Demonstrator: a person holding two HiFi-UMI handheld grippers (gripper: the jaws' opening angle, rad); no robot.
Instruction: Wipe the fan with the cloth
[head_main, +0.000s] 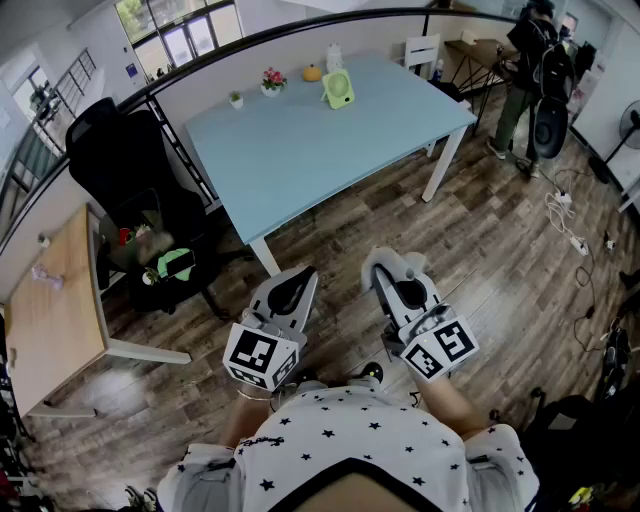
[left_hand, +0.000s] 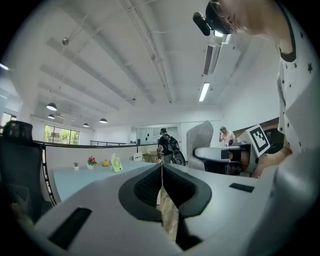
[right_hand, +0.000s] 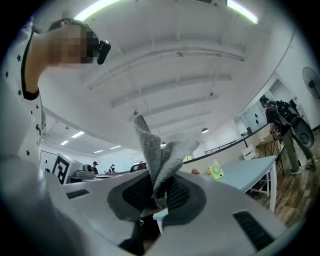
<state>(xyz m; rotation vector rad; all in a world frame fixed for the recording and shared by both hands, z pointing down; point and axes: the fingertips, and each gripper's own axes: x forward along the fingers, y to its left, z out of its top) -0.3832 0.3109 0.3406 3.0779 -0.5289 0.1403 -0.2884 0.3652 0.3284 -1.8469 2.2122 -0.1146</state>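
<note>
Right gripper (right_hand: 159, 192): jaws clamped on a grey cloth (right_hand: 158, 157) at the lower centre of the right gripper view; a fold stands up past the tips.
Left gripper (left_hand: 161, 176): jaws pressed together with nothing between them, lower centre of the left gripper view.
Both grippers: held close to the person's body at the bottom centre of the head view, above the wooden floor (head_main: 350, 230) and well apart from the table.
Cloth handling: it looks knitted, so probably soft, limp and light. A pinch on a gathered fold, as here, should hold, and the free tail can do the wiping.
Fan (head_main: 338, 88): small, pale green and upright, upper centre of the head view, near the far edge of a light blue table (head_main: 300, 160), with a flower pot (head_main: 272, 79) to its left.
Fan handling: likely light plastic that tips or slides easily under a wipe. The empty left gripper could steady it at the base or outer frame. The grille seems thin, so press lightly.
Progress: wiping not yet begun.
</note>
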